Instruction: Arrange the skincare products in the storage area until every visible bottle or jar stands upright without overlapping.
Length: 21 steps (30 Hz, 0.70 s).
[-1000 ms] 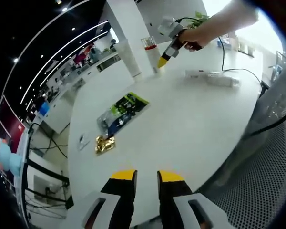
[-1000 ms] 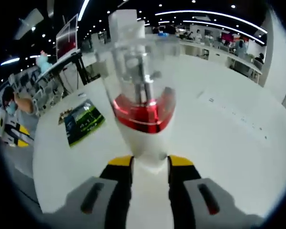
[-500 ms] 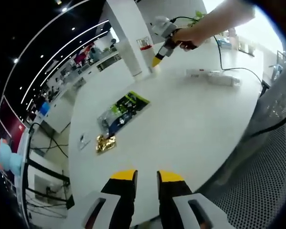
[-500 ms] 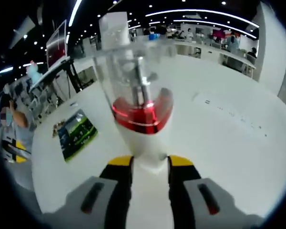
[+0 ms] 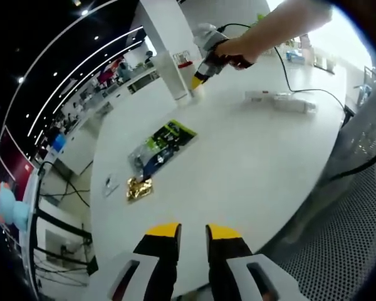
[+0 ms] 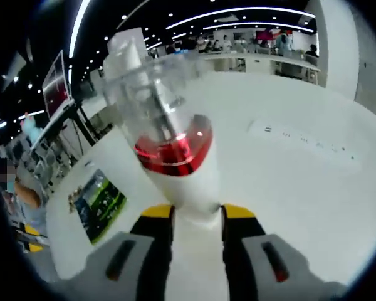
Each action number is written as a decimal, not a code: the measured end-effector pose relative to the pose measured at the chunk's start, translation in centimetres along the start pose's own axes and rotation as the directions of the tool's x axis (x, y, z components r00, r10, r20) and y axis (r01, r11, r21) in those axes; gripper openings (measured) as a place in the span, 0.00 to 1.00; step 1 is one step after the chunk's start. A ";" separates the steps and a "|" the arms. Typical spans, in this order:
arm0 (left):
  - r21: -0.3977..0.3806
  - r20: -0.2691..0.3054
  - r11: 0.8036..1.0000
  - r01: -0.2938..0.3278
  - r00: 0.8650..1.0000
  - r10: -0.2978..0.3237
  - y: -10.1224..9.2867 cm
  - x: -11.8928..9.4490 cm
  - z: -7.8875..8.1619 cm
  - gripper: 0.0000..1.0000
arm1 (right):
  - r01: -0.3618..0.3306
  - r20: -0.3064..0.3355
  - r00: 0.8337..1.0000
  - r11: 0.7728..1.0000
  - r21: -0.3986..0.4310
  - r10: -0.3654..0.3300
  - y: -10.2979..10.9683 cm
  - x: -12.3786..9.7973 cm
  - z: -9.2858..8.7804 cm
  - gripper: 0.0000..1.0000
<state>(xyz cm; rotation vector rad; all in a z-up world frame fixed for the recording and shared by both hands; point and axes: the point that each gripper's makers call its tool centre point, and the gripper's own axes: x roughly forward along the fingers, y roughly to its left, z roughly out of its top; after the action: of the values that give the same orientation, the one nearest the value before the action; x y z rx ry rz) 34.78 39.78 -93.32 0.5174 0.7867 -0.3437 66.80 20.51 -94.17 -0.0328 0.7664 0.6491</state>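
In the left gripper view, going left to right on the big white table (image 5: 250,163): a small silvery wrapper (image 5: 109,185), a crumpled gold foil thing (image 5: 138,189), then a green and black packet (image 5: 160,143) lying flat. The left gripper (image 5: 193,233) sits low near the table's edge, jaws a small gap apart with nothing between them. Further back, the right gripper (image 5: 196,81) is out there in a hand (image 5: 229,51), tips down at the pump bottle (image 5: 187,68) beside a white pillar (image 5: 168,44). A white power strip (image 5: 279,101) lies off to the right.

In the right gripper view, the packet (image 6: 97,204) is off left, and the right gripper (image 6: 197,215) is clamped on the bottle's (image 6: 175,157) white body, red band and clear cap sticking up, tilted a bit left.
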 end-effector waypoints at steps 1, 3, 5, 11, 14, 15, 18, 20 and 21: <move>0.001 -0.001 1.000 0.000 1.000 0.000 0.0 0.0 0.0 0.17 | 0.002 0.002 1.000 1.000 0.010 -0.002 0.0 0.1 0.0 0.30; 0.000 0.000 1.000 0.000 1.000 0.000 0.0 0.0 0.0 0.17 | 0.006 0.003 1.000 1.000 0.022 -0.006 0.0 0.2 0.1 0.30; -0.001 0.000 1.000 0.000 1.000 0.000 0.0 0.0 0.0 0.17 | 0.011 0.003 1.000 0.999 0.031 -0.011 0.1 0.3 0.2 0.30; -0.001 0.001 1.000 -0.001 1.000 0.001 0.0 0.0 0.0 0.17 | 0.027 0.003 1.000 0.997 0.066 -0.027 0.0 0.5 0.3 0.31; 0.000 0.001 1.000 -0.002 1.000 0.002 0.1 0.0 0.0 0.17 | 0.027 0.004 1.000 0.996 0.081 -0.027 -0.1 0.5 0.2 0.30; -0.002 0.002 1.000 -0.003 1.000 0.003 0.1 0.0 0.1 0.17 | 0.027 0.002 1.000 0.997 0.066 -0.027 -0.1 0.4 0.0 0.30; -0.003 -0.001 1.000 -0.005 1.000 0.005 0.1 0.0 0.0 0.17 | 0.006 0.024 1.000 0.998 0.070 -0.007 0.3 -0.7 -0.4 0.33; -0.001 0.003 1.000 -0.005 1.000 0.005 0.1 0.0 0.0 0.17 | -0.007 0.032 0.999 0.997 0.076 0.005 0.5 -1.5 -0.8 0.35; -0.002 0.003 1.000 -0.005 1.000 0.005 0.1 0.0 0.0 0.17 | -0.014 0.035 0.999 0.997 0.076 0.012 0.7 -2.1 -1.1 0.36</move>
<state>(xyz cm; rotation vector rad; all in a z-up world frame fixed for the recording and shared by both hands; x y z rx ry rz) 34.88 39.88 -93.27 0.5169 0.7825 -0.3393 64.65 19.65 -93.47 0.0533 0.7583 0.6309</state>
